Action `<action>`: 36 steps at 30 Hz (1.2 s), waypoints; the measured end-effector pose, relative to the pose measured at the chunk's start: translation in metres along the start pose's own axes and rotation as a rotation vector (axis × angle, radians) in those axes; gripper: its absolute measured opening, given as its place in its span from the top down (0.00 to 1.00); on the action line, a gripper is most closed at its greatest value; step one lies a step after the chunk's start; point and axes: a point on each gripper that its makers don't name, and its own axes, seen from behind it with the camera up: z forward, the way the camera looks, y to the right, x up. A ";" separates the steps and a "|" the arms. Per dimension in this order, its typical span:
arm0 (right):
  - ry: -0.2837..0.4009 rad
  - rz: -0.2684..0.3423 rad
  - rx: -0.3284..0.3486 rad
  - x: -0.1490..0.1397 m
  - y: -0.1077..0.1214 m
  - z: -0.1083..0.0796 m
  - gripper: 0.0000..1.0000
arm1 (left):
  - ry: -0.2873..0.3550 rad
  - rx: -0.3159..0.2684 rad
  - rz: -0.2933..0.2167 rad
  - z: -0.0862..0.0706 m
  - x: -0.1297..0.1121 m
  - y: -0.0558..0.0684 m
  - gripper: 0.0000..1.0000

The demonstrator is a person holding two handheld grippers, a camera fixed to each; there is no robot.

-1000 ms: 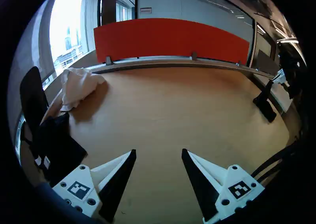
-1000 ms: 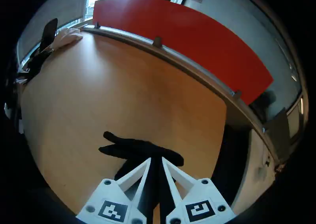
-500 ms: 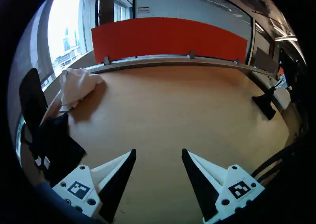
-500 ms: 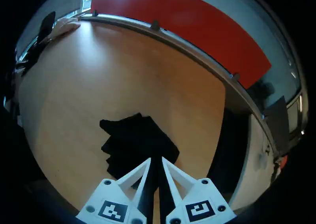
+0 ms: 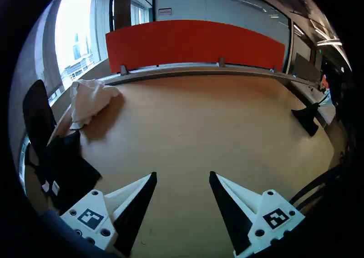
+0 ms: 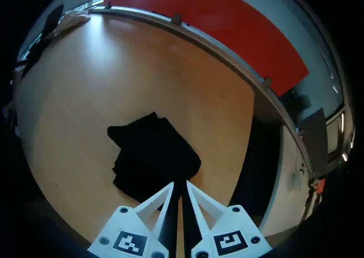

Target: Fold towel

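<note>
Your right tongs (image 6: 179, 184) are pinched nearly together on the near edge of the black towel (image 6: 152, 160), which spreads away from the tips in a crumpled, partly doubled heap on the wooden table (image 6: 104, 76). That grip looks meant to drag it out flat before any fold. Your left tongs (image 5: 182, 174) stand wide apart and hold nothing, hovering over bare table, probably kept free to take a second corner. A white cloth (image 5: 91, 101) lies bunched at the far left, well apart from the towel, and a red partition (image 5: 195, 42) lines the far edge.
</note>
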 end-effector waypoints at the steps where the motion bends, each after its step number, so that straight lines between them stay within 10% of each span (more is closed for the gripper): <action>1: -0.002 0.001 0.000 -0.001 0.000 0.000 0.96 | 0.000 0.000 0.003 0.000 0.000 0.000 0.15; 36: -0.178 0.103 0.008 -0.083 -0.019 0.039 0.96 | -0.016 0.021 0.034 -0.005 -0.005 -0.004 0.15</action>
